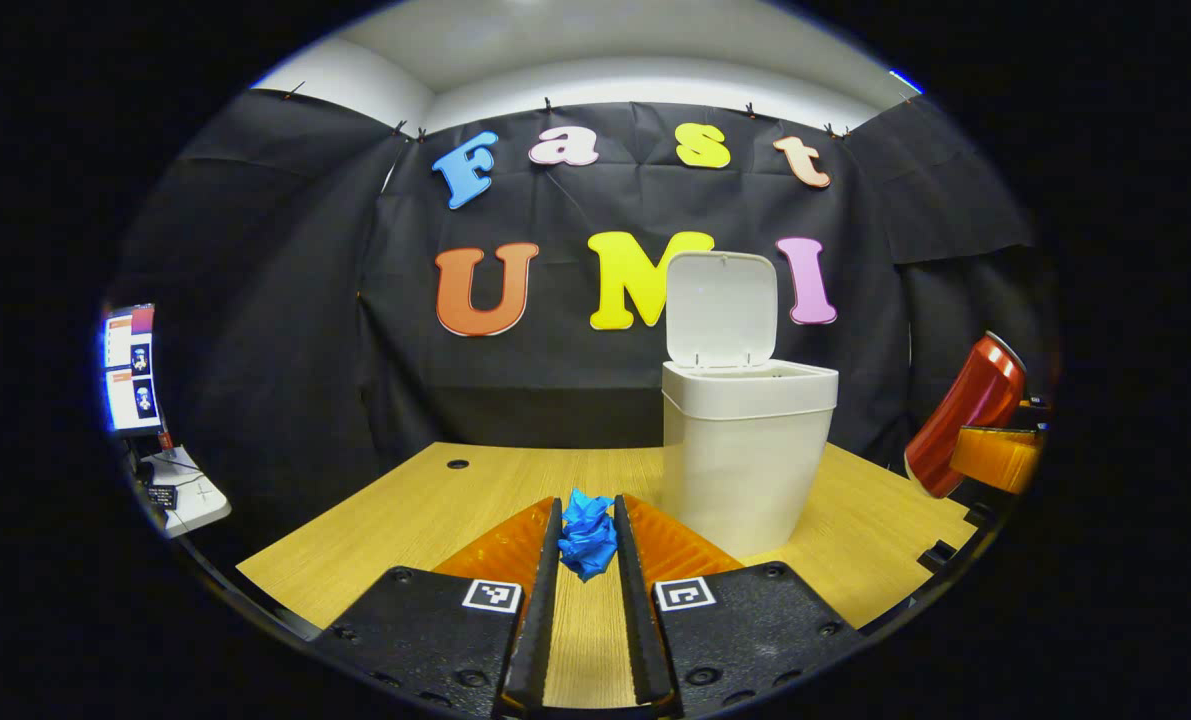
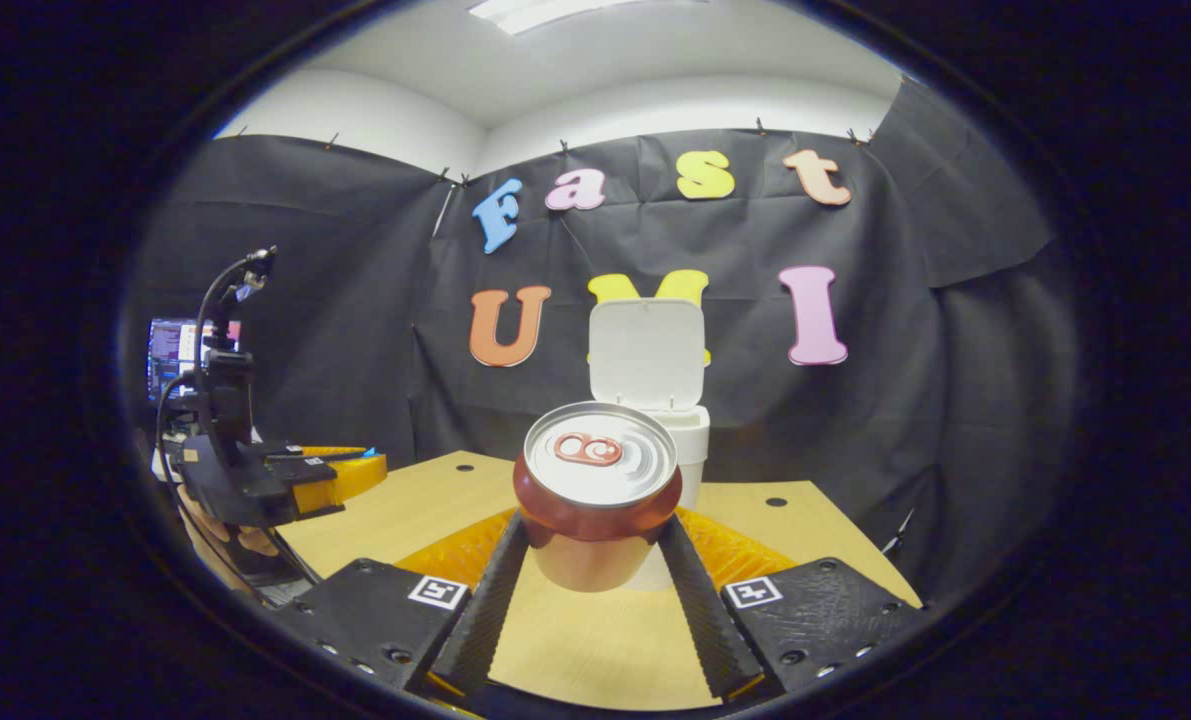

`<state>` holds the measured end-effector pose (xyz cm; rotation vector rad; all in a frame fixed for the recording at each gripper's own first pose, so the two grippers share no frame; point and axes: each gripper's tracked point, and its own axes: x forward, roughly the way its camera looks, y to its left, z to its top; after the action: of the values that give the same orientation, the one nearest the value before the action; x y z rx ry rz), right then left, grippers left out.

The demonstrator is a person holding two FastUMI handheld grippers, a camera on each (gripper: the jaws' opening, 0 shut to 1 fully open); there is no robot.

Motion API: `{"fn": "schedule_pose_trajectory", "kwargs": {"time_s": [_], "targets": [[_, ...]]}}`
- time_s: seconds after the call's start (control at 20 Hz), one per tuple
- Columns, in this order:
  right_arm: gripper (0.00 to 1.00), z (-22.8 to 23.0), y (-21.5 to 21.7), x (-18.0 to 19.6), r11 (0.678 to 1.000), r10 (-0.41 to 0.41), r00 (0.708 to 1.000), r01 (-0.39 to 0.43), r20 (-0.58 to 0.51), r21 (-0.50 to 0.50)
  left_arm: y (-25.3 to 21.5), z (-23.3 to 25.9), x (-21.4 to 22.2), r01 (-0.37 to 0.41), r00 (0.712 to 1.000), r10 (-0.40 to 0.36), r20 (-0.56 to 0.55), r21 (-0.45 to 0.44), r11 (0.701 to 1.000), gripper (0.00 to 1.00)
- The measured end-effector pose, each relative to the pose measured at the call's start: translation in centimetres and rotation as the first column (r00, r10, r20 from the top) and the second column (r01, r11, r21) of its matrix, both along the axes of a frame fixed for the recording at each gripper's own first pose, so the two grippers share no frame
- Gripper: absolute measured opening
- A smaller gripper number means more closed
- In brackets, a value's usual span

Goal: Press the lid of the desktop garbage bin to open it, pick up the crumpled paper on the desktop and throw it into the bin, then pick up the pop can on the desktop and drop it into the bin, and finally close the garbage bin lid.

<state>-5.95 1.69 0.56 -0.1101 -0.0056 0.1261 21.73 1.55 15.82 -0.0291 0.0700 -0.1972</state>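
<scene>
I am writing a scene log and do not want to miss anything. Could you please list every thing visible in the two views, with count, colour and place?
garbage bin: one, white, standing on the table toward the back, lid raised upright.
crumpled paper: one, blue, between the left gripper's fingers.
pop can: one, red with a silver top, between the right gripper's fingers, raised off the table.
table: one, light wood, with small round holes.
monitor: one, lit screen, far left beyond the table.
left gripper: one, closed on the paper.
right gripper: one, closed on the can.
hand: one, under the left gripper, seen in the right gripper view.
</scene>
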Motion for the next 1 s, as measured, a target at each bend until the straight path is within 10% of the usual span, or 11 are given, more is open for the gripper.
{"fn": "schedule_pose_trajectory", "kwargs": {"time_s": [1.0], "targets": [[0.78,4.1,-6.9,-1.3,0.996,-0.083,0.992,0.079,0.095,0.049,-11.1,11.0,15.0,0.035,0.997,-0.03,0.076,-0.063,0.997,0.35]]}}
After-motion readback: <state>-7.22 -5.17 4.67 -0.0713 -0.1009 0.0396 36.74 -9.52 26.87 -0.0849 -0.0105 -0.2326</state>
